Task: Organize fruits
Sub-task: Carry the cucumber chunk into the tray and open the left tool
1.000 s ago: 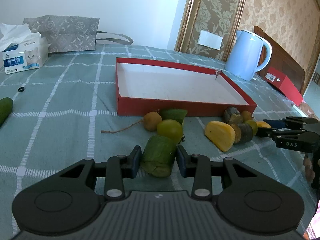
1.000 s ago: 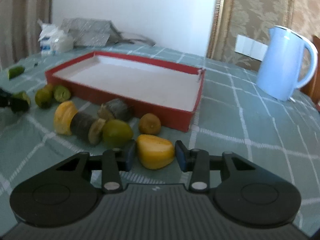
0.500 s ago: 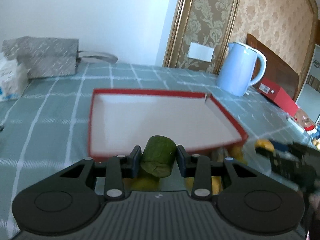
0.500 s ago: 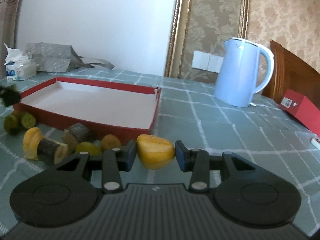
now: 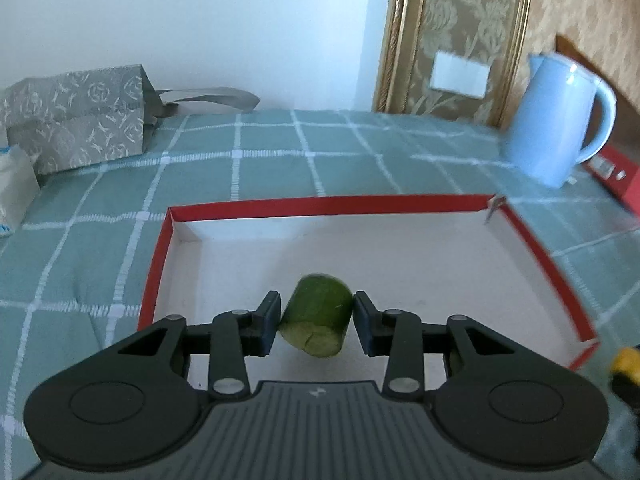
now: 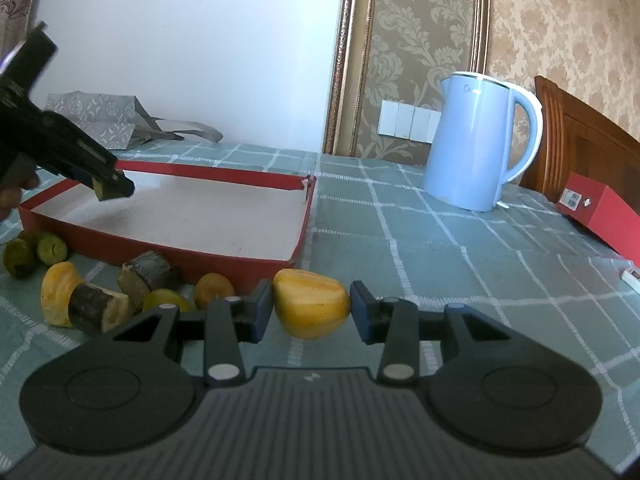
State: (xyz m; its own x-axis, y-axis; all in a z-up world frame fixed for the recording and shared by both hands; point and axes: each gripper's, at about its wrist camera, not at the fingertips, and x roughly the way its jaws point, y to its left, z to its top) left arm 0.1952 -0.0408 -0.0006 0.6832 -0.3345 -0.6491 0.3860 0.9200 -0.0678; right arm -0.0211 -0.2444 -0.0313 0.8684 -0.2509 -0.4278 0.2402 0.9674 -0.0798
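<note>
Left gripper [image 5: 315, 322] jaws are opening, green cucumber chunk [image 5: 318, 314] between the pads, pads close against its sides, chunk tilted, cut face toward camera. It hangs over the near part of the red tray [image 5: 154, 264], white inside, nothing else in it. Right gripper [image 6: 311, 312] is clenched on a yellow fruit piece [image 6: 311, 303], held just above the checked tablecloth [image 6: 460, 280], near the tray's near-right corner. Left of it on the cloth: small brown round fruit [image 6: 213, 289], green lime [image 6: 166, 301], two dark-skinned chunks [image 6: 148, 276], another yellow piece [image 6: 58, 296], two green limes [image 6: 34, 254] further left. Blue kettle [image 6: 478, 142] far right, red box [image 6: 600, 210] beyond it. Patterned paper bag [image 5: 76, 118] far left.
</note>
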